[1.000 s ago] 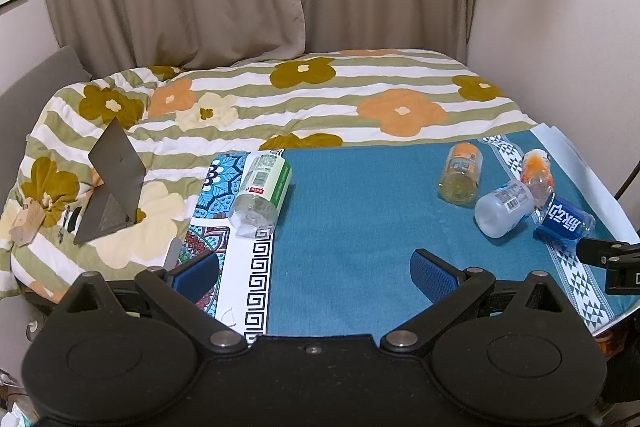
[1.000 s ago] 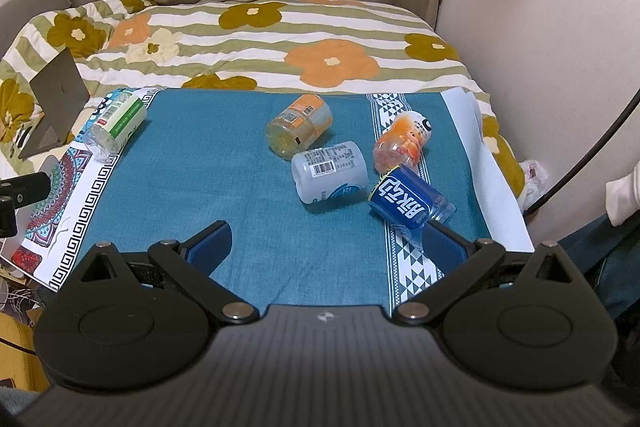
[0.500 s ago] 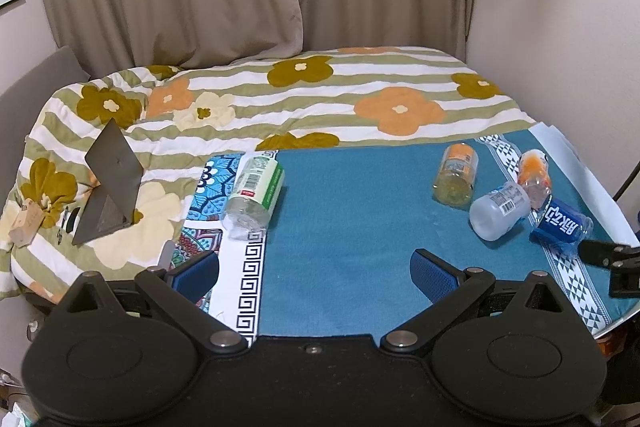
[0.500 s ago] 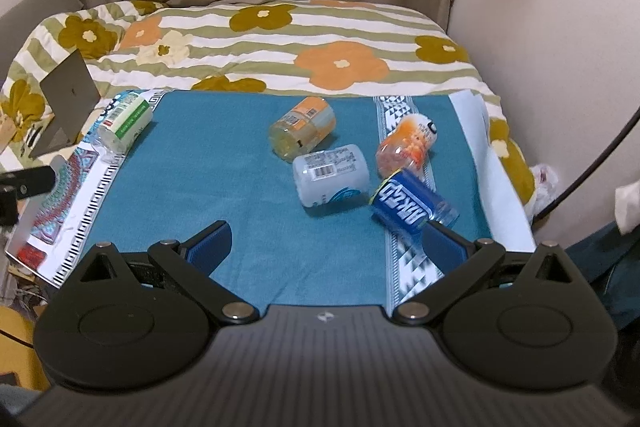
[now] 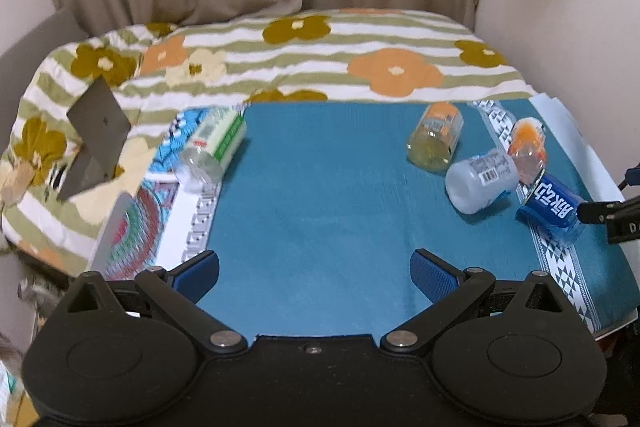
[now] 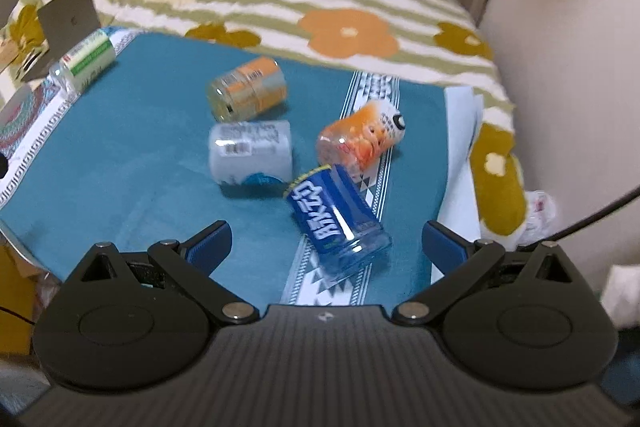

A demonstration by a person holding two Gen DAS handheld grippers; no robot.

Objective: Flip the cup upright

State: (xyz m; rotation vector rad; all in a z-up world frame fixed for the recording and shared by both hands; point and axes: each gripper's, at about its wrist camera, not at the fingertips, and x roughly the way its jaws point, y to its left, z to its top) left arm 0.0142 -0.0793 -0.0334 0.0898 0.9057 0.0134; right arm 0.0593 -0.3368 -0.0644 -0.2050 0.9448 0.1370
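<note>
Along the left edge of the blue cloth [image 5: 320, 195], where its patterned border begins, a green-labelled cup [image 5: 214, 147] lies on its side, with a grey folded stand [image 5: 96, 143] just beyond it on the flowered bedspread [image 5: 360, 67]. Nearer the middle of the cloth the left gripper [image 5: 314, 273] hovers over bare fabric, its blue-padded fingers [image 5: 430, 273] spread wide and holding nothing. Toward the right side four more cups lie tipped over in a loose cluster: an orange-labelled cup [image 6: 248, 93] farthest back, a white cup [image 6: 250, 155] in front of it, an orange-patterned cup [image 6: 360, 141] on the white patterned stripe, and a blue cup [image 6: 338, 223] closest to the near edge, its open mouth pointing toward the camera. The blue cup sits just beside the orange-patterned one; whether they touch is unclear. Over it hangs the right gripper [image 6: 326, 241], fingers [image 6: 210, 241] wide apart on either side of the blue cup without touching it. Past the right edge, white paper [image 6: 460, 147] pokes out from under the cloth.
</note>
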